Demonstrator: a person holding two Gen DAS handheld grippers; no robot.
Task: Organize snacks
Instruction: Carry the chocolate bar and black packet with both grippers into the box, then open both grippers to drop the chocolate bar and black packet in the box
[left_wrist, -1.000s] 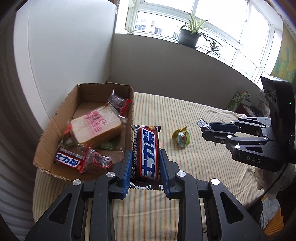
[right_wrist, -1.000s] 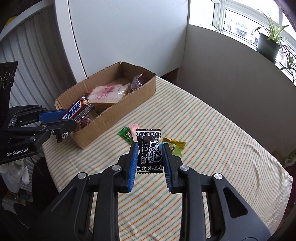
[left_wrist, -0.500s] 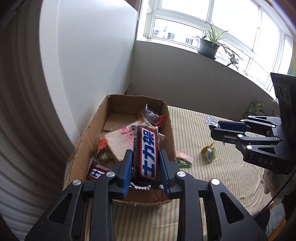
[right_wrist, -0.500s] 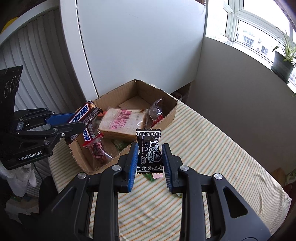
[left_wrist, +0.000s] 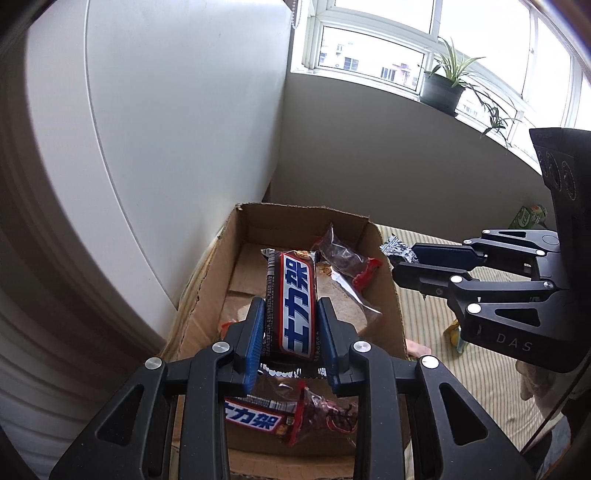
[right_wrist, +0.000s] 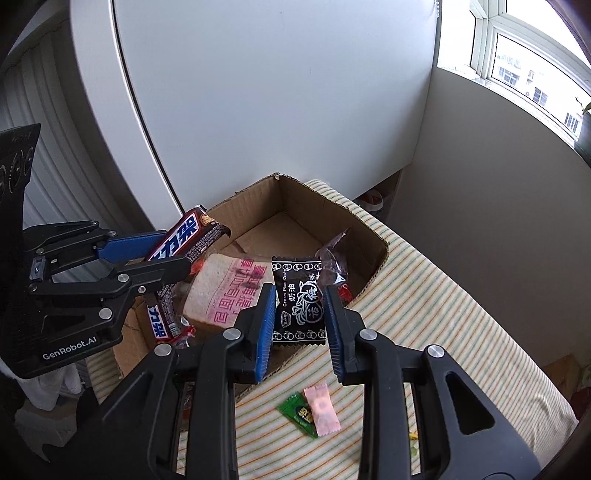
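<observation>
My left gripper is shut on a brown Snickers bar and holds it over the open cardboard box. It also shows in the right wrist view. My right gripper is shut on a black cream plum candy packet above the box's near wall. In the box lie a wrapped bread slice, a second Snickers bar and clear red-tipped snack bags.
A green candy and a pink candy lie on the striped tablecloth beside the box. A yellow-green wrapped candy lies farther right. A white cabinet stands behind the box. Potted plants sit on the window sill.
Both grippers have moved toward the box with their snacks still held. The Snickers bar and the black candy packet now hang above the box's inside.
</observation>
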